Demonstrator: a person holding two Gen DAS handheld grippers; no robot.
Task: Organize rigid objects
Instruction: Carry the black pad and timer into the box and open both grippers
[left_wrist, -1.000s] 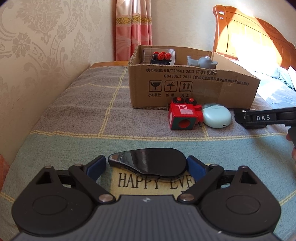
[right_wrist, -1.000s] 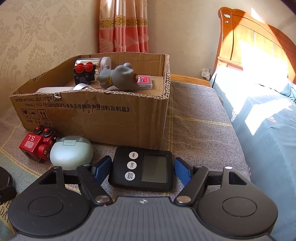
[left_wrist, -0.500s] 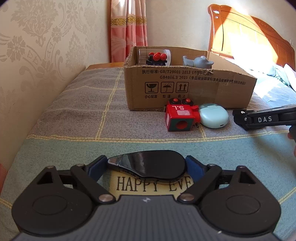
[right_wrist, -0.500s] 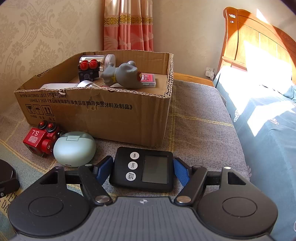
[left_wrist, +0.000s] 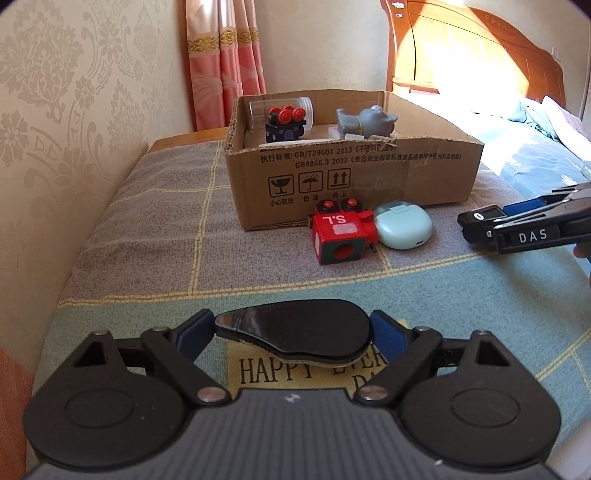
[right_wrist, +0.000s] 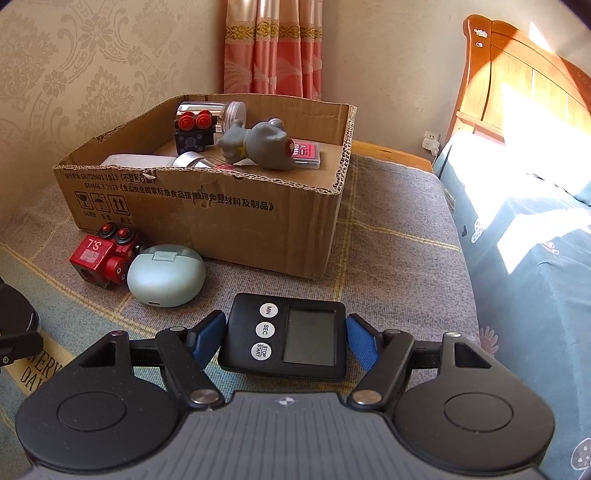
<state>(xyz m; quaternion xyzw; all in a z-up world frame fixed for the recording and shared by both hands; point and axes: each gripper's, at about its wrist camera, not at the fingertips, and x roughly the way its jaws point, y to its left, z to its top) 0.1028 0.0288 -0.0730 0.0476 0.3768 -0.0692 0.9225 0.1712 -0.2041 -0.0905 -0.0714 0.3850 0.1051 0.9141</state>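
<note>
Before the cardboard box (right_wrist: 207, 218), both hand-held grippers have closed and lifted: left hand-held gripper (left_wrist: 291, 332) clamps black case (left_wrist: 295, 330), right hand-held gripper (right_wrist: 286, 338) clamps timer (right_wrist: 284, 341), ready for boxing.

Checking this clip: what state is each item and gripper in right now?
left gripper: shut on the black mouse, lifted.
right gripper: shut on the black timer, screen blank.
cardboard box: open-topped, partly filled.
red toy block: outside box, on blanket.
mint earbud case: closed, outside box.
</note>
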